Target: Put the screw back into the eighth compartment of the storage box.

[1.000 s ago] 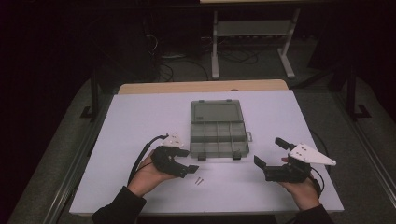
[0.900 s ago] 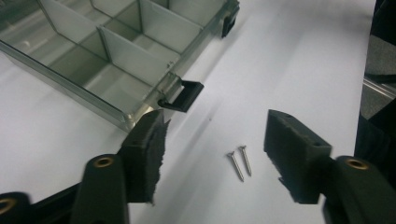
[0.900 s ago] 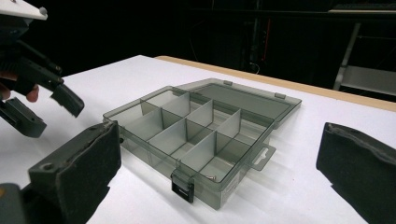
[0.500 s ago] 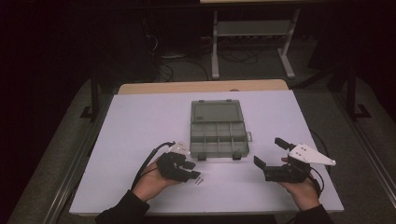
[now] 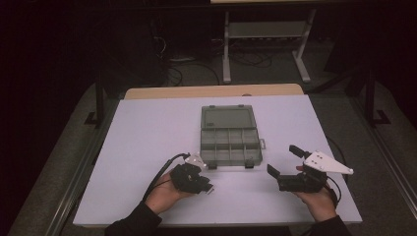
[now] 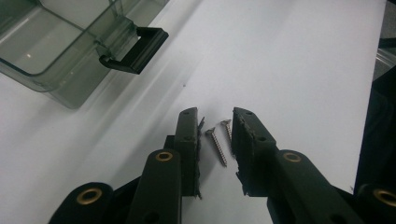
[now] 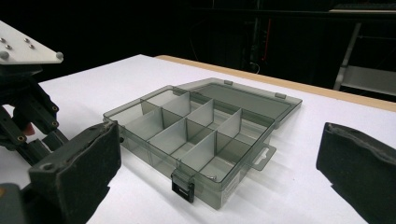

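Two small silver screws (image 6: 218, 144) lie on the white table (image 5: 147, 142), just in front of an open grey organizer box (image 5: 229, 140). My left gripper (image 6: 215, 121) points down at them, one jaw on each side. Its jaws have just been closing, and a narrow gap still shows between the pads and the screws. In the high view, the left gripper (image 5: 205, 186) sits near the box's front left corner. My right gripper (image 5: 283, 161) rests at the right, open and empty. Its pads (image 7: 84, 158) frame the box (image 7: 196, 130).
The box has several empty compartments, its lid (image 5: 226, 118) folded flat behind it and a black latch (image 6: 135, 46) on the front wall. A metal stand (image 5: 265, 34) is on the dark floor beyond the table's far wooden edge (image 5: 211, 91).
My left gripper has moved right and down onto the two screws, and its jaws have narrowed around them. The right gripper has stayed still.
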Motion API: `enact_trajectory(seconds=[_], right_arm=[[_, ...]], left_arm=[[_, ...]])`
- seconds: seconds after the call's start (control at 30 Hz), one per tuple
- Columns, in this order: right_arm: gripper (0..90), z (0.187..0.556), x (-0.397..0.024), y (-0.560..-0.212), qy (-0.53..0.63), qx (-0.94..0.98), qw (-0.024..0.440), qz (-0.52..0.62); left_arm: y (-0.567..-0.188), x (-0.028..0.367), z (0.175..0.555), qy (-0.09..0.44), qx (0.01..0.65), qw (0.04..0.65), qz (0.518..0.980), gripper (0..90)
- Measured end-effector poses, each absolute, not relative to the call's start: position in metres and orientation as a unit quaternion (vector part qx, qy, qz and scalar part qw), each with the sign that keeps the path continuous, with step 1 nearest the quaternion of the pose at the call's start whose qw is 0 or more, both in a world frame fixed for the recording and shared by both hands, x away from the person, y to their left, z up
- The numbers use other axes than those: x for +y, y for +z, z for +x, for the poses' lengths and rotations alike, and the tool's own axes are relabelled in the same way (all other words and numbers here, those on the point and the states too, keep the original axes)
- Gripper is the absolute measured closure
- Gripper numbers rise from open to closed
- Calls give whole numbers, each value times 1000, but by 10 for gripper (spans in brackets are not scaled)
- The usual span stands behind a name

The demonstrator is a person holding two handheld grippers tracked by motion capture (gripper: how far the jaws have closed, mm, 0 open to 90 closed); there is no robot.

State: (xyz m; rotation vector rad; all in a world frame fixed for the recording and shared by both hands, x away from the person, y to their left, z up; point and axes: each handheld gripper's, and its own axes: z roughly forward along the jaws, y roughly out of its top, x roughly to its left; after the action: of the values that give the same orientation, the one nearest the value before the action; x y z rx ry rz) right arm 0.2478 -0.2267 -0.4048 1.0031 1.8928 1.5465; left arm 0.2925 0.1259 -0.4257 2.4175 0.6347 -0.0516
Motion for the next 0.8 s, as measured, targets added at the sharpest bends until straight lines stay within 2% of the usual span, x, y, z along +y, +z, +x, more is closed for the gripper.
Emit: enact_trajectory(seconds=[0.03,0.8], right_arm=[[0,248,-227,-405,567,694,247,368],[0,248,-227,-405,567,694,247,369]], left_arm=[[-427,124,291,-23,255,323,911,727],[-433,121,291,-14,247,303,920,801]])
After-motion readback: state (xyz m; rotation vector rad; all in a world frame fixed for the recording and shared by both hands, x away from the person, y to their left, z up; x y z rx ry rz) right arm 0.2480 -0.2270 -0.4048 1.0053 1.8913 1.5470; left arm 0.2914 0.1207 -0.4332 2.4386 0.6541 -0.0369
